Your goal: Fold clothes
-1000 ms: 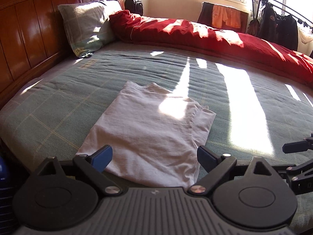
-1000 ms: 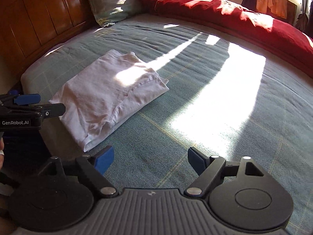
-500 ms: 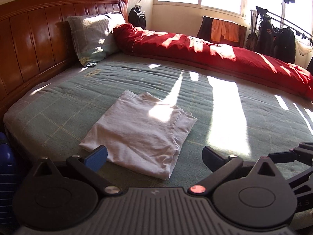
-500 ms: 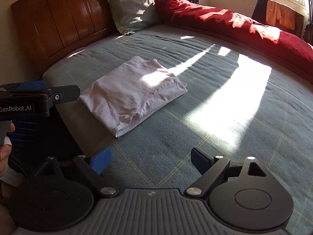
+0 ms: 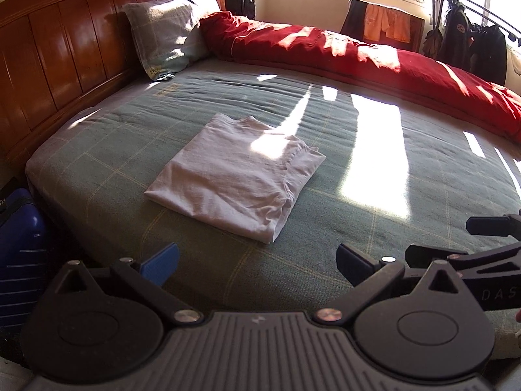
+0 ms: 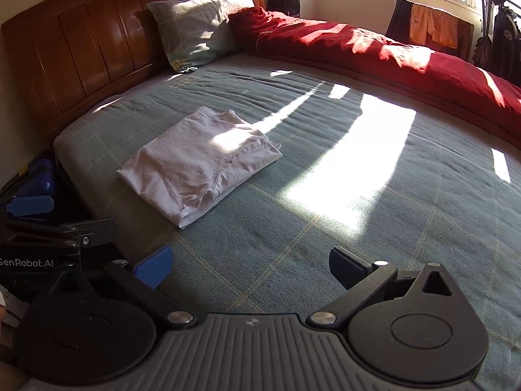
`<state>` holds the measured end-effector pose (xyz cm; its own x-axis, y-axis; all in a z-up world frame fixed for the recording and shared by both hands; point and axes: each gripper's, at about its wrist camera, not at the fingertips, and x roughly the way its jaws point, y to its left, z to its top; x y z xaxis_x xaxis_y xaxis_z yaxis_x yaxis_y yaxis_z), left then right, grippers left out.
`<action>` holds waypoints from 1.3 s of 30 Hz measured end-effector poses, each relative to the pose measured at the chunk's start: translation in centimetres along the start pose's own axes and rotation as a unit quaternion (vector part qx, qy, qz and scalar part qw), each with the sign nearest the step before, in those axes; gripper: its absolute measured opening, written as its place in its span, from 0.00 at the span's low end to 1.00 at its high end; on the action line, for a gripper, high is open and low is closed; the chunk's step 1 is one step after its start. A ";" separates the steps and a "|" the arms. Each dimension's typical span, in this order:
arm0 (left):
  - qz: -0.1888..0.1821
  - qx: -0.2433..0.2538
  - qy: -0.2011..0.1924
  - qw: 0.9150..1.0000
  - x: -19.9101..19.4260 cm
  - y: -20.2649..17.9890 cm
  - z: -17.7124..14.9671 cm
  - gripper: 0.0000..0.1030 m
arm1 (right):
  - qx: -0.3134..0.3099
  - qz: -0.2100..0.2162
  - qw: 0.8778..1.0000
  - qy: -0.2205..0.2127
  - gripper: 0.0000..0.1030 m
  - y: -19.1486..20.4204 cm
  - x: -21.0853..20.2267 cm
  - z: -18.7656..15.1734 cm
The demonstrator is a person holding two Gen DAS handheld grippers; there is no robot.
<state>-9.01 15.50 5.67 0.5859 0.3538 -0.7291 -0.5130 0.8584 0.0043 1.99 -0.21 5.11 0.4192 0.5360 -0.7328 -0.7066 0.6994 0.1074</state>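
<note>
Hovering with both sets of fingers spread and empty, left gripper (image 5: 257, 262) wide, right gripper (image 6: 249, 264) opening; shirt (image 5: 236, 176) lies folded on the bed (image 5: 358, 228), ahead. Fold looks finished; next, fetch another garment.

Both wrist views look obliquely down across the bed (image 5: 374, 176), sharing it.

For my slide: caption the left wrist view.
Folded white shirt on green bedspread, left gripper open and clear of it.
</note>
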 end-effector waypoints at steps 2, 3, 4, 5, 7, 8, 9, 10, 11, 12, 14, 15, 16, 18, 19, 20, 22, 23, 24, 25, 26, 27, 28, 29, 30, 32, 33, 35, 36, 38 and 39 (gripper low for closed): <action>0.000 -0.002 0.003 1.000 -0.3 0.1 -0.2 0.99 | 0.003 -0.011 1.000 0.004 1.00 -0.1 -0.2 -0.3; 0.003 -0.002 0.007 1.000 -0.4 0.2 -0.3 0.99 | 0.004 -0.019 1.000 0.006 1.00 -0.1 -0.3 -0.4; 0.005 -0.003 0.008 1.000 -0.5 0.2 -0.4 0.99 | 0.005 -0.024 1.000 0.007 1.00 -0.2 -0.3 -0.5; 0.008 -0.003 0.011 1.000 -0.5 0.3 -0.4 0.99 | 0.006 -0.026 1.000 0.008 1.00 -0.2 -0.4 -0.6; 0.009 -0.003 0.017 1.000 -0.5 0.4 -0.5 0.99 | 0.008 -0.026 1.000 0.010 1.00 -0.3 -0.6 -0.8; 0.009 -0.003 0.020 1.000 -0.5 0.5 -0.6 0.99 | 0.007 -0.026 1.000 0.009 1.00 -0.2 -0.6 -0.8; 0.008 -0.003 0.025 1.000 -0.5 0.5 -0.6 0.99 | 0.006 -0.026 1.000 0.010 1.00 -0.2 -0.7 -0.9; 0.008 -0.003 0.028 1.000 -0.5 0.4 -0.6 0.99 | 0.004 -0.026 1.000 0.011 1.00 -0.1 -0.7 -0.9; 0.008 -0.002 0.031 0.999 -0.5 0.4 -0.6 0.99 | 0.002 -0.026 1.000 0.012 1.00 0.0 -0.6 -1.0; 0.009 0.000 0.033 0.999 -0.5 0.3 -0.6 0.99 | 0.001 -0.026 1.000 0.014 1.00 0.1 -0.6 -1.0; 0.008 0.003 0.034 0.999 -0.5 0.3 -0.5 0.99 | -0.001 -0.027 0.999 0.016 1.00 0.2 -0.5 -1.1; 0.006 0.003 0.033 0.999 -0.5 0.3 -0.5 0.99 | 0.000 -0.029 0.999 0.017 1.00 0.2 -0.4 -1.1; 0.004 0.003 0.033 0.999 -0.5 0.3 -0.4 0.99 | 0.000 -0.029 0.999 0.018 1.00 0.1 -0.4 -1.1; 0.001 0.003 0.034 0.999 -0.5 0.4 -0.3 0.99 | 0.003 -0.031 0.999 0.019 1.00 0.1 -0.4 -1.1; -0.001 0.003 0.035 0.999 -0.4 0.5 -0.2 0.99 | 0.004 -0.032 0.999 0.019 1.00 0.0 -0.4 -1.0; -0.002 0.003 0.036 0.999 -0.3 0.6 -0.1 0.99 | 0.006 -0.032 0.999 0.020 1.00 0.0 -0.3 -1.0; -0.003 0.003 0.038 0.999 -0.2 0.6 -0.1 0.99 | 0.009 -0.030 0.999 0.022 1.00 -0.1 -0.2 -1.0; -0.003 0.004 0.039 0.999 -0.2 0.6 0.0 0.99 | 0.011 -0.028 0.999 0.024 1.00 -0.1 -0.2 -1.0; -0.003 0.004 0.040 0.999 -0.1 0.6 0.1 0.99 | 0.012 -0.026 0.999 0.025 1.00 -0.2 -0.1 -1.0; -0.002 0.006 0.042 0.999 0.0 0.6 0.1 0.99 | 0.013 -0.025 0.999 0.026 1.00 -0.2 0.0 -1.0; 0.000 0.006 0.042 0.999 0.0 0.6 0.2 0.99 | 0.013 -0.025 0.999 0.027 1.00 -0.2 0.0 -1.1; 0.001 0.005 0.043 0.999 0.1 0.6 0.2 0.99 | 0.013 -0.025 0.999 0.028 1.00 -0.2 0.1 -1.1; 0.001 0.005 0.044 0.999 0.2 0.5 0.2 0.99 | 0.013 -0.024 0.999 0.029 1.00 -0.3 0.1 -1.1; 0.000 0.004 0.046 0.999 0.2 0.5 0.2 0.99 | 0.014 -0.024 0.999 0.029 1.00 -0.3 0.2 -1.1; 0.000 0.003 0.047 0.999 0.3 0.5 0.3 0.99 | 0.015 -0.024 0.999 0.030 1.00 -0.3 0.2 -1.0; -0.003 0.004 0.050 0.999 0.5 0.5 0.3 0.99 | 0.016 -0.024 0.999 0.030 1.00 -0.4 0.2 -1.1; -0.003 0.005 0.051 0.999 0.6 0.4 0.3 0.99 | 0.017 -0.024 0.999 0.030 1.00 -0.4 0.2 -1.1; -0.004 0.005 0.053 0.999 0.7 0.4 0.3 0.99 | 0.018 -0.024 0.999 0.029 1.00 -0.5 0.3 -1.1; -0.004 0.005 0.054 0.999 0.8 0.4 0.3 0.99 | 0.019 -0.025 0.999 0.029 1.00 -0.5 0.3 -1.1; -0.006 0.006 0.052 0.999 0.8 0.3 0.2 0.99 | 0.020 -0.025 0.999 0.030 1.00 -0.6 0.4 -1.1; -0.006 0.006 0.051 0.999 0.8 0.3 0.2 0.99 | 0.020 -0.025 0.999 0.030 1.00 -0.6 0.4 -1.1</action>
<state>-8.59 16.10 5.18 0.5248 0.3039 -0.7952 -0.4987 0.8668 0.0021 1.96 -0.94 4.03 0.4183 0.4712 -0.7765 -0.6615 0.7439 0.0950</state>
